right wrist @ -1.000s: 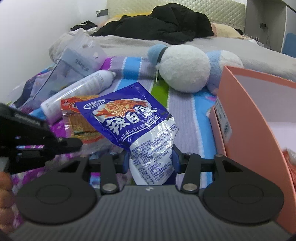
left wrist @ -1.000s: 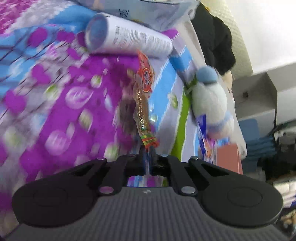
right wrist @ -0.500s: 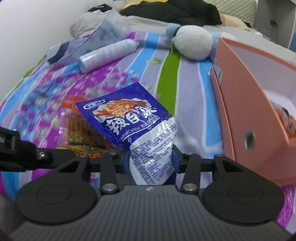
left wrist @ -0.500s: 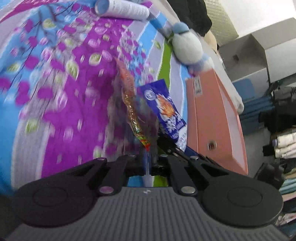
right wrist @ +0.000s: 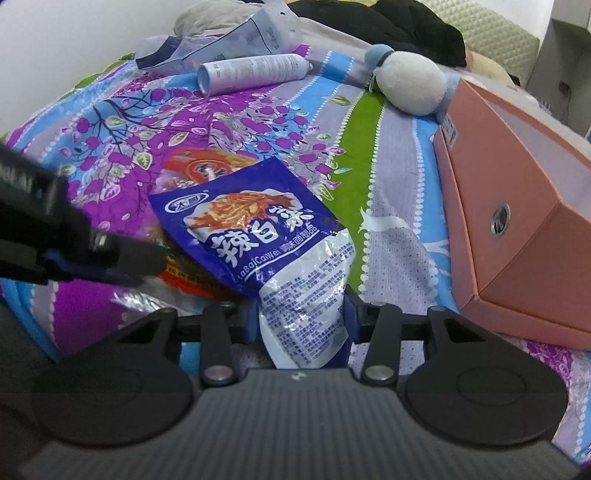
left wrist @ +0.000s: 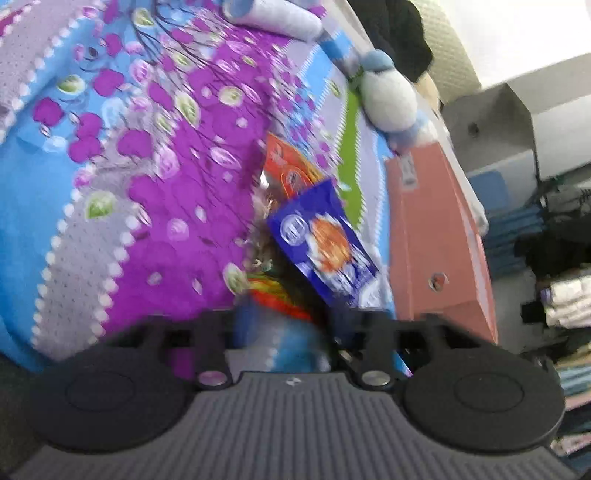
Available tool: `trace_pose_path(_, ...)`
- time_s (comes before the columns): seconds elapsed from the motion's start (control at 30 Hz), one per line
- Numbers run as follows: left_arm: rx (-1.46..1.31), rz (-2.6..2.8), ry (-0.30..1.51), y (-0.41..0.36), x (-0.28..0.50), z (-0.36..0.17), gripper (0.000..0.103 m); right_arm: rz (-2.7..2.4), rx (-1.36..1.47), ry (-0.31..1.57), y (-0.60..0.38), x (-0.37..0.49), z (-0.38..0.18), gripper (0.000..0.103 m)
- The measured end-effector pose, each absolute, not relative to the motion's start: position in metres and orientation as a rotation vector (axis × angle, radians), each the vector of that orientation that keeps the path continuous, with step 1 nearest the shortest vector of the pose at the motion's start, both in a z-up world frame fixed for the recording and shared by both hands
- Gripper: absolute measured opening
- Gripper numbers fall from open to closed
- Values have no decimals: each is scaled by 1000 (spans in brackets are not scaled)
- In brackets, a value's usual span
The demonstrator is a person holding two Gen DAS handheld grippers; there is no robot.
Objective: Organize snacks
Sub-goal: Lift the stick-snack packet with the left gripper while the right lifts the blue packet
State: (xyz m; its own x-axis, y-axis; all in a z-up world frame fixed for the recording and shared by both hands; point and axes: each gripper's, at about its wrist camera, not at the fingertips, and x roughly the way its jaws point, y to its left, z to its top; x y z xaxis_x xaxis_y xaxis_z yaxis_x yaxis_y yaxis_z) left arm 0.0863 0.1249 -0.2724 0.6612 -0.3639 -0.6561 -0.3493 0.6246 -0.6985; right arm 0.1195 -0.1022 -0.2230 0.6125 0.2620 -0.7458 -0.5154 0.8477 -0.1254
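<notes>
My right gripper (right wrist: 301, 325) is shut on the white lower end of a blue snack packet (right wrist: 255, 236), which it holds above the bedspread. An orange snack packet (right wrist: 207, 166) lies flat on the bedspread just behind the blue one, partly covered by it. The jaws of my left gripper (left wrist: 291, 325) are opening, and the orange packet (left wrist: 284, 173) lies loose ahead of them with its striped bottom edge near the fingertips. From the right wrist view, the left gripper (right wrist: 147, 258) reaches in from the left beside the orange packet. An open pink box (right wrist: 517, 221) stands to the right.
A white cylindrical can (right wrist: 255, 72), a clear plastic bag (right wrist: 236, 40) and a white-and-blue plush toy (right wrist: 410, 85) lie farther up the flowered bedspread (right wrist: 122, 110). Black clothing (right wrist: 388, 22) is piled at the headboard. Folded textiles (left wrist: 565, 299) lie stacked beyond the bed's edge, past the pink box (left wrist: 424, 229).
The left jaws went from shut on the hanging orange packet to open, and the packet now lies on the bedspread. Both hands moved toward the bed's near end; the right still holds the blue packet.
</notes>
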Motion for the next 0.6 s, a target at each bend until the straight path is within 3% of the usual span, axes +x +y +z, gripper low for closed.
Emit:
trace_pose_path(0.4, -804, -20, 871, 123, 105, -279, 57, 442, -170, 858, -119, 128, -218, 46)
trace_pose_path(0.6, -942, -93, 847, 133, 104, -284, 56, 425, -8, 913, -141, 140, -215, 46)
